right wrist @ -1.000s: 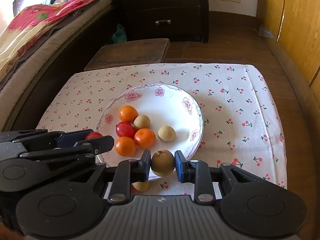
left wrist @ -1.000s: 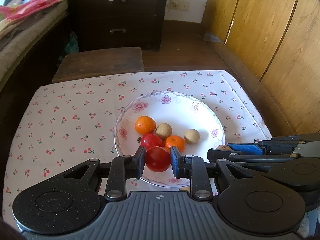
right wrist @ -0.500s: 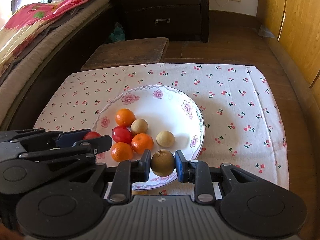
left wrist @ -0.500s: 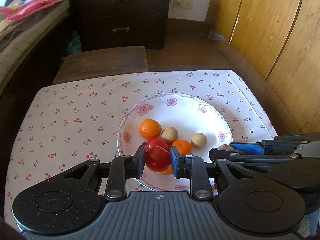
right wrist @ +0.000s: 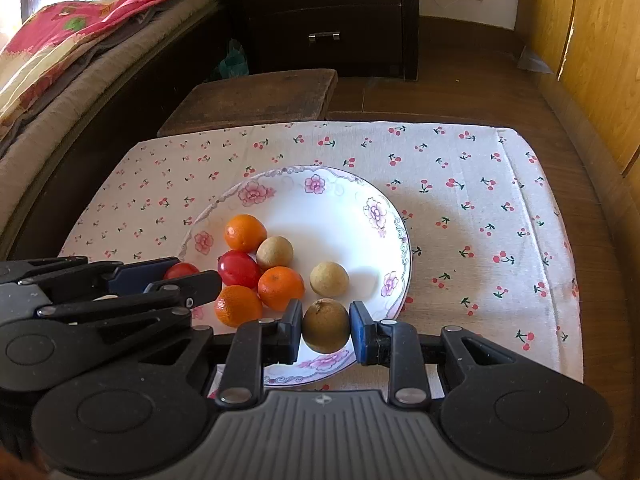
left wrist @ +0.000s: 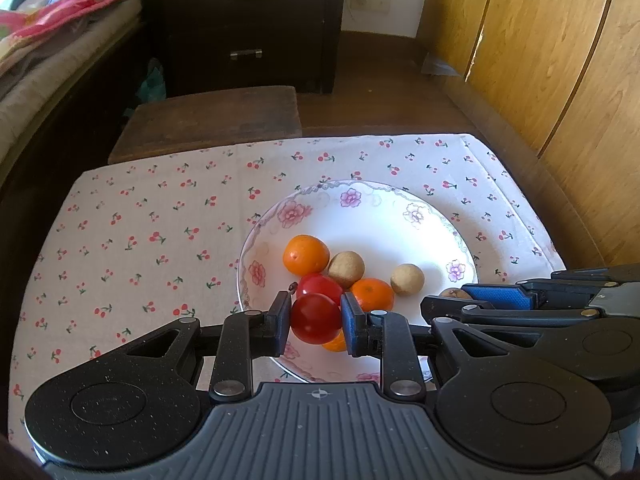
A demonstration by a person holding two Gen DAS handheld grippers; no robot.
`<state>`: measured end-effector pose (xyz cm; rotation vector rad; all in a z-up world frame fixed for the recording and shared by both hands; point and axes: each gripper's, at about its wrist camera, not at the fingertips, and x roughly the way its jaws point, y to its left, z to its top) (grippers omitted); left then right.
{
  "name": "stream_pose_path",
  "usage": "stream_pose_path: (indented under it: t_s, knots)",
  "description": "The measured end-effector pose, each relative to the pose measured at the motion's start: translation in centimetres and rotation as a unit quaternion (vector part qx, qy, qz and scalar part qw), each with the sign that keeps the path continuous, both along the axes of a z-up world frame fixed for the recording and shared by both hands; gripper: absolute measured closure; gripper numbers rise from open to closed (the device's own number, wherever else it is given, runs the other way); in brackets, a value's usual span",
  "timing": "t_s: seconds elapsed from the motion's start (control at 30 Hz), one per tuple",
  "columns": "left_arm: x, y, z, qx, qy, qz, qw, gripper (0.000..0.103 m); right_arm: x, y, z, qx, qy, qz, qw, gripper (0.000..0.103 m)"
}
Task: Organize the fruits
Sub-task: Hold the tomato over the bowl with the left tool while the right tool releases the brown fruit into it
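A white flowered plate (left wrist: 400, 224) (right wrist: 340, 216) lies on the cherry-print cloth and holds several fruits: small oranges (right wrist: 245, 233), a red tomato (right wrist: 239, 268) and tan round fruits (right wrist: 329, 279). My left gripper (left wrist: 316, 318) is shut on a red tomato (left wrist: 315, 319), held over the plate's near left part. My right gripper (right wrist: 326, 330) is shut on a brownish round fruit (right wrist: 325, 325) above the plate's near rim. Each gripper appears at the side of the other's view, the two close together.
The cloth (right wrist: 480, 200) covers a low table. Behind it stands a dark wooden stool (right wrist: 256, 96), then a dark drawer chest (right wrist: 332, 12). A bed with bright bedding (right wrist: 60, 48) runs along the left. Wooden panels (left wrist: 560, 60) line the right.
Both grippers have drifted slightly forward over the plate with their fruits still held; the plate sits lower and nearer in both views. Nothing was let go.
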<state>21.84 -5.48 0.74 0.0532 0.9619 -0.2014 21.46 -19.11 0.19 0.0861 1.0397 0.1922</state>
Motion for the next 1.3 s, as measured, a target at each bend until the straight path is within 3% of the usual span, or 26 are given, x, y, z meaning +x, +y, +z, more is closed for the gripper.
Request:
stream_pose_path:
  t_s: [1.3]
  knots:
    - [0.4,0.4,-1.1,0.005,0.015,0.014,0.9998,0.066,0.6,0.3,-1.2,-0.004,0.011,-0.004,1.000,0.074]
